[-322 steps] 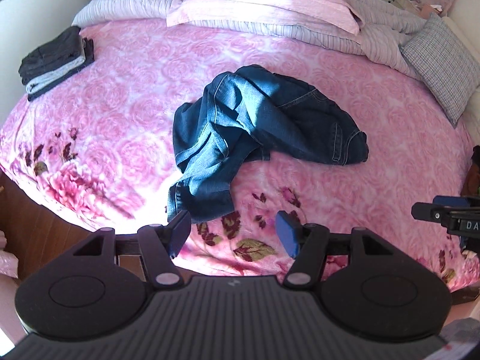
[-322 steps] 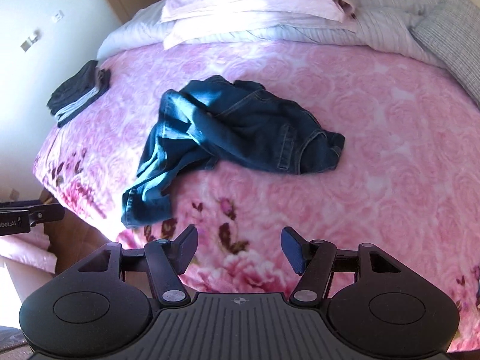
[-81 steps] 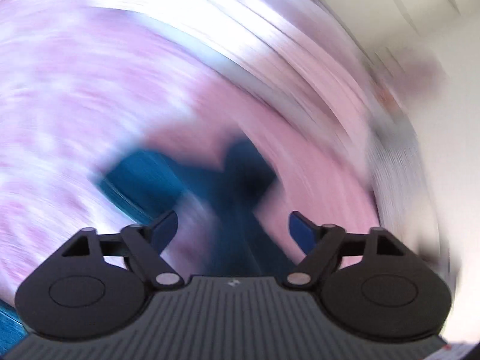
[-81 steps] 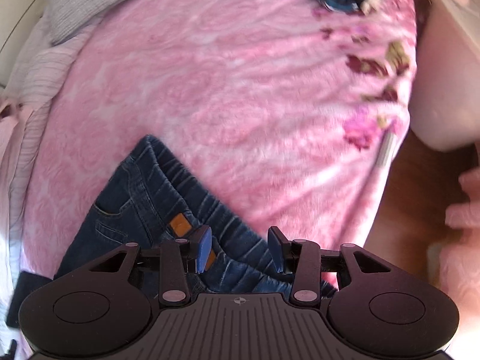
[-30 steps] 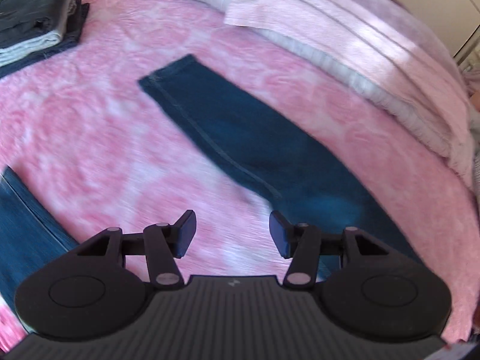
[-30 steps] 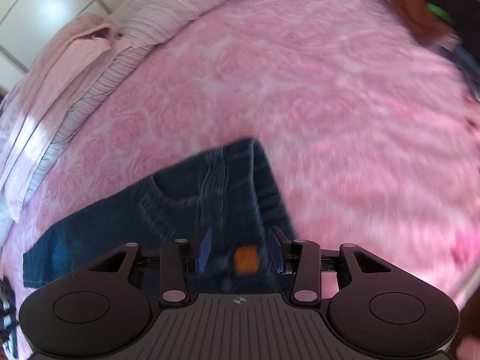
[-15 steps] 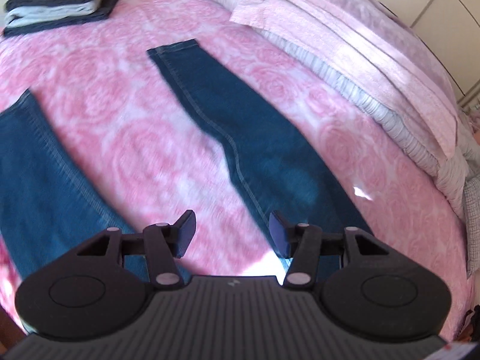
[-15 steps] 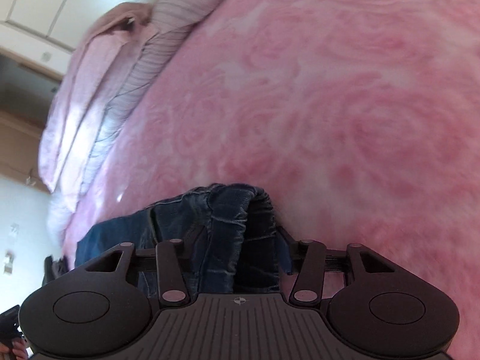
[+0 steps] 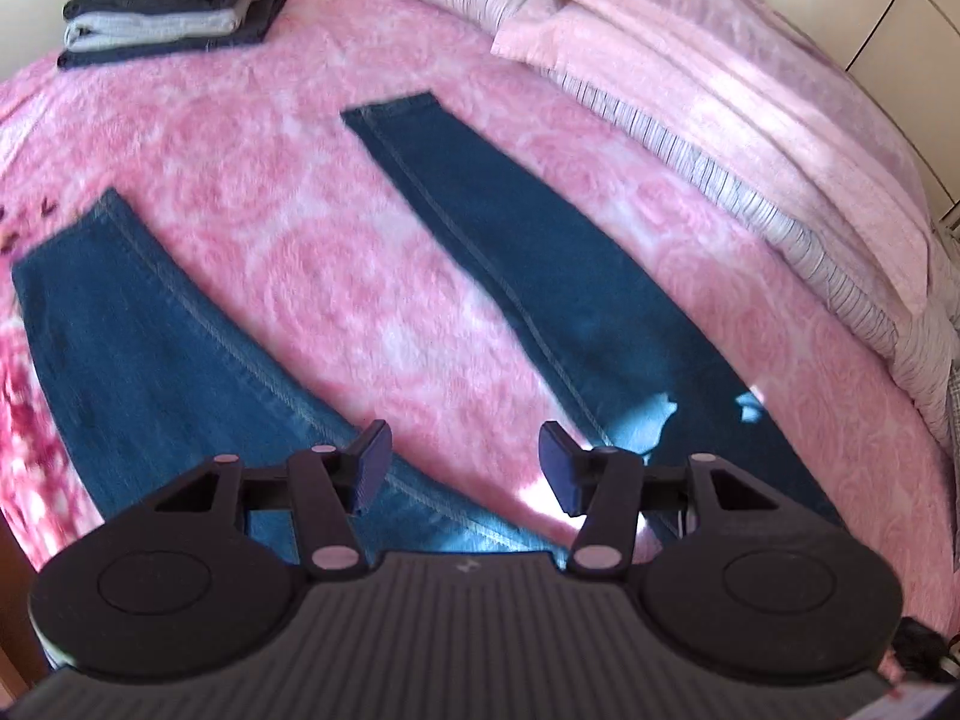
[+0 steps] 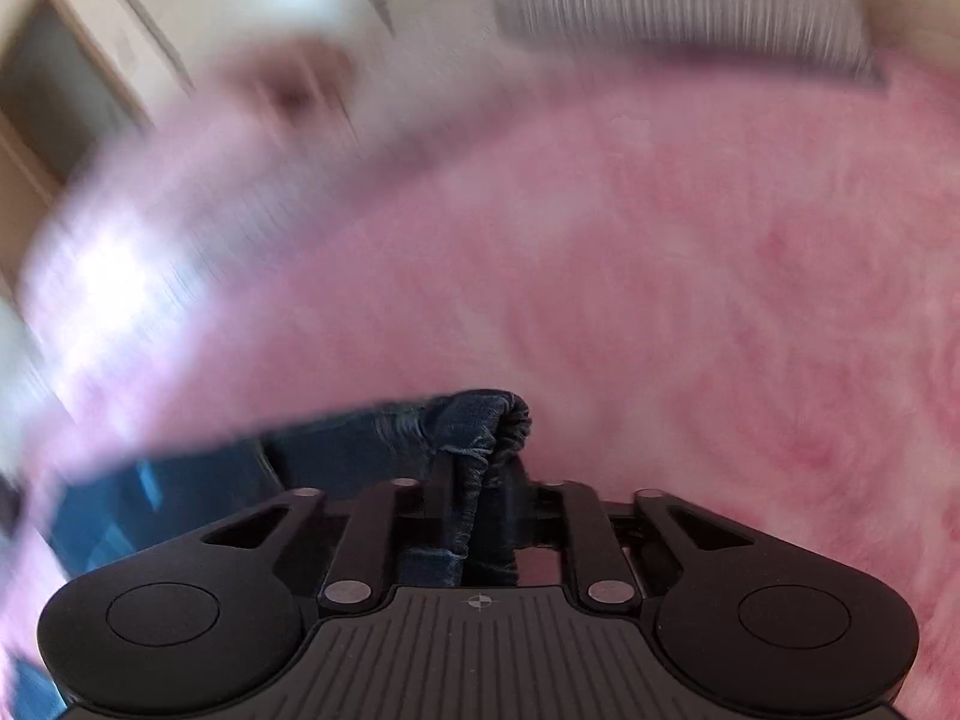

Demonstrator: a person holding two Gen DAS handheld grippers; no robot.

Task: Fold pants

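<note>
Jeans (image 9: 540,276) lie spread flat on the pink floral bedspread (image 9: 312,192), with the 2 legs apart in a V, so that one leg can be laid over the other for the first fold. In the left wrist view one leg runs from 11 o'clock down to 4 o'clock, and the other from 9 o'clock toward 6 o'clock, passing under the tool. The left gripper (image 9: 459,468) hangs over the bare blanket between the legs, its jaws parted with nothing between them; I judge it waits for a place to take hold. In the blurred right wrist view, the right gripper (image 10: 477,474) is closing its jaws on a bunched edge of denim, probably the waistband (image 10: 486,420), which rises in a small hump at 12 o'clock from the fingers. This pinch at the top likely serves to lift and carry one half over. A stack of folded clothes (image 9: 168,0) sits at 10 o'clock, well apart, near the striped pillows (image 9: 690,120).
</note>
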